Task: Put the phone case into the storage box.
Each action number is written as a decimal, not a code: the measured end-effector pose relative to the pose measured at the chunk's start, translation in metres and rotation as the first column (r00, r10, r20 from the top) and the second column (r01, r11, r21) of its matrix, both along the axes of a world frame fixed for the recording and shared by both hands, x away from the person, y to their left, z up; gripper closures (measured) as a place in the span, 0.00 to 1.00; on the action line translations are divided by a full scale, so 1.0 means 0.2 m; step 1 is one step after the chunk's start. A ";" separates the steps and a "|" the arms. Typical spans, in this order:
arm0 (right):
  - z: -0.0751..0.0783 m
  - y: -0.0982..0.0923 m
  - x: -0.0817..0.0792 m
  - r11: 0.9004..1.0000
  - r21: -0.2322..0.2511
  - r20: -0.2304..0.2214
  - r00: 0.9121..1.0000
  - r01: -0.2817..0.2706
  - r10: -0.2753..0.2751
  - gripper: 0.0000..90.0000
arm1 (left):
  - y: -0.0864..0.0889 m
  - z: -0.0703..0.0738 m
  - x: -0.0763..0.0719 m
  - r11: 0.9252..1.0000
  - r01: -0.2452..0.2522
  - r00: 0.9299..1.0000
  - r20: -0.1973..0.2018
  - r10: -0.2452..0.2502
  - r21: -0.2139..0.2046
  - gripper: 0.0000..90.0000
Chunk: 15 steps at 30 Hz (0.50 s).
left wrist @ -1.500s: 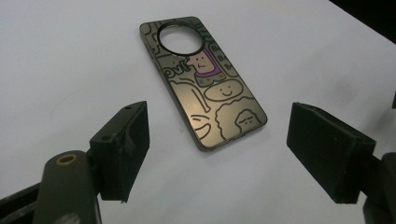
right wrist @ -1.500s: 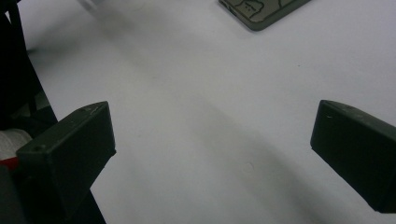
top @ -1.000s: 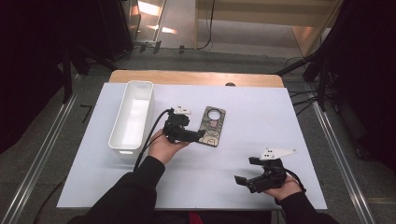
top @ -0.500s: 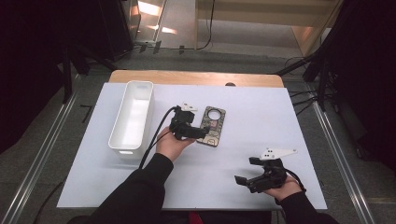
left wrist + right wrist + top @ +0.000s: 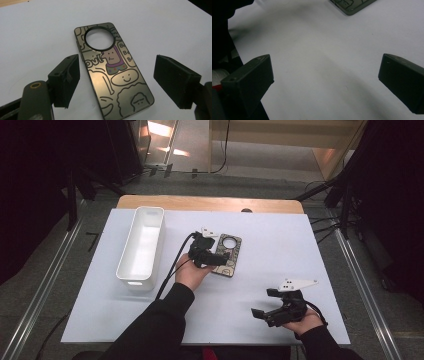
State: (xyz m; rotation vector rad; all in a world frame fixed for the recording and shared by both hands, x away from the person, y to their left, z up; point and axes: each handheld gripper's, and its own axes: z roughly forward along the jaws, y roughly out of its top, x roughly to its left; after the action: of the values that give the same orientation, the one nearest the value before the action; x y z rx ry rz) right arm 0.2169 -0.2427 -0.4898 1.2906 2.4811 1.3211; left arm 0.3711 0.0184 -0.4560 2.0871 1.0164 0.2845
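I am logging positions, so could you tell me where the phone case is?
The phone case lies flat mid-table in the high view, right of the white tray, between the open left gripper jaws.

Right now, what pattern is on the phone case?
Black-outlined cartoon doodles on a shiny metallic phone case, with one purple figure; clearest in the left gripper view.

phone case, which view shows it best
The left gripper view: the phone case lies whole between open jaws, drawings clear. The high view shows it small, partly behind the left gripper; the right gripper view catches one corner.

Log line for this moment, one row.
left gripper: open, straddling phone case | right gripper: open, idle | bin: empty
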 end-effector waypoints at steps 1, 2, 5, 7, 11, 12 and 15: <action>0.00 0.00 0.00 1.000 0.000 -0.001 1.000 0.001 -0.001 0.00 | -0.01 0.00 0.00 1.000 0.001 1.000 -0.003 -0.001 -0.002 0.23; 0.00 0.00 0.00 1.000 0.000 0.000 1.000 -0.001 0.001 0.00 | -0.02 -0.01 0.01 1.000 -0.015 1.000 -0.014 0.014 -0.026 0.22; 0.00 0.00 0.00 1.000 0.002 0.000 1.000 0.003 -0.003 0.00 | -0.03 -0.01 0.02 0.999 -0.023 1.000 -0.013 0.023 -0.025 0.22; 0.00 -0.01 0.00 1.000 0.003 -0.001 1.000 0.004 -0.004 0.00 | -0.03 -0.02 0.02 0.999 -0.022 1.000 -0.020 0.021 -0.025 0.22; 0.00 -0.01 0.00 1.000 0.003 -0.002 1.000 0.005 -0.005 0.00 | -0.05 -0.02 0.04 0.999 -0.033 0.999 -0.019 0.033 -0.007 0.21; 0.00 -0.01 0.00 1.000 0.003 -0.004 1.000 0.007 -0.007 0.00 | -0.06 -0.02 0.04 0.999 -0.034 0.999 -0.023 0.034 -0.008 0.19; 0.00 -0.01 0.00 1.000 0.004 -0.004 1.000 0.006 -0.006 0.00 | -0.08 -0.02 0.05 0.999 -0.035 0.999 -0.028 0.035 -0.006 0.19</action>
State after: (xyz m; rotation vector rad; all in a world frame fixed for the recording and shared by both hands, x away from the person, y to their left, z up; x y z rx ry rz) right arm 0.2167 -0.2450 -0.4895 1.3026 2.4765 1.3245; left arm 0.3810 0.0020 -0.4602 2.0746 1.0700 0.2698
